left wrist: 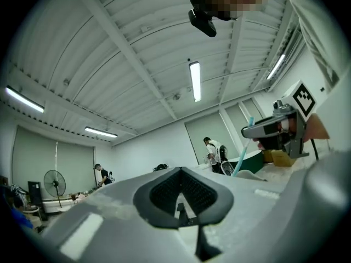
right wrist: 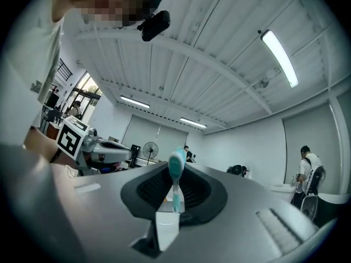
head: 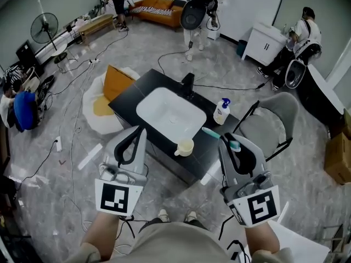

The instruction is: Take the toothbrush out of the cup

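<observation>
Here, right fingers (head: pixel 253 149) clamp toothbrush (head: pixel 218 135) (left fingers (head: pixel 141 147) shut, empty), clear of cup (head: pixel 185 147), bottle (head: pixel 221 112).

Grey marbled floor (head: pixel 137 43), crossed by loose black cables (head: pixel 164 55); a black counter (head: pixel 155 81) with a white basin (head: pixel 170 114) stands at centre. Orange sofa (head: pixel 159 7) at 12 o'clock, standing fan (head: pixel 45 27) at 10, white cabinet (head: pixel 263 43) at 2, grey chair (head: pixel 274 119) at 3. Pale walls (head: pixel 247 4); white ribbed ceiling (left wrist: pixel 137 48), tube lights (left wrist: pixel 194 81) lit.
</observation>
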Demonstrator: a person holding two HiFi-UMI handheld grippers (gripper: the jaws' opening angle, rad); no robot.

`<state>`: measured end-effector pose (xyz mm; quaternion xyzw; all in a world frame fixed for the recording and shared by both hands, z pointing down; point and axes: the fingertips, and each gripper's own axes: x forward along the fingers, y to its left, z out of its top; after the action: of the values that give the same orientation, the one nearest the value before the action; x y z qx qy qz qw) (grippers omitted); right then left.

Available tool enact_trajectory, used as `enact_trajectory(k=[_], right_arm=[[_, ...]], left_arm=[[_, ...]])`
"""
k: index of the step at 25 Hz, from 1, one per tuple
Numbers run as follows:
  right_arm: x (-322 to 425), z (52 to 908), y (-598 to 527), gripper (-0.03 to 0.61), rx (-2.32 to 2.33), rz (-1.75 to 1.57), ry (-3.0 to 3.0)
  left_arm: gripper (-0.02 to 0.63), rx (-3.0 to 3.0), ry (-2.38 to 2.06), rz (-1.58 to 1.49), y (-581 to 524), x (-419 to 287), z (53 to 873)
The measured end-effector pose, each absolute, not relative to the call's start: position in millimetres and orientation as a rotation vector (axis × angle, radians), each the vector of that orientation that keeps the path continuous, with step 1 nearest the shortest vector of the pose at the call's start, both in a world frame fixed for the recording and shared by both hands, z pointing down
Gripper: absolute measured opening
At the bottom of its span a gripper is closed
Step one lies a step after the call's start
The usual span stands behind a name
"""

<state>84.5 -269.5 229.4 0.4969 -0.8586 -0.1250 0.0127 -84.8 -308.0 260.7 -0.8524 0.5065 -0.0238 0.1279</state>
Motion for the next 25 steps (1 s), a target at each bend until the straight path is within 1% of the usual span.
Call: enact_trajectory(k=[6,13,25], right_arm=[[95.8,257.3,-256.1,0.038,1.523,-0.322,-2.667],[105.9,303.8,-258.0,0.037,1.471,-0.217,-2.625],[111.4,310.2,-262.7,0.037,1.480,-0.187,-2.628]], left_arm=[[0.003,-2.511,1.470,-0.109,-293.4,-78.4,278.7],[0.003,-2.600,1.538,-0.143,-290.9,-75.0,322.2],[0.003,-2.600,1.537,-0.196,-286.6,-72.0,334.4]])
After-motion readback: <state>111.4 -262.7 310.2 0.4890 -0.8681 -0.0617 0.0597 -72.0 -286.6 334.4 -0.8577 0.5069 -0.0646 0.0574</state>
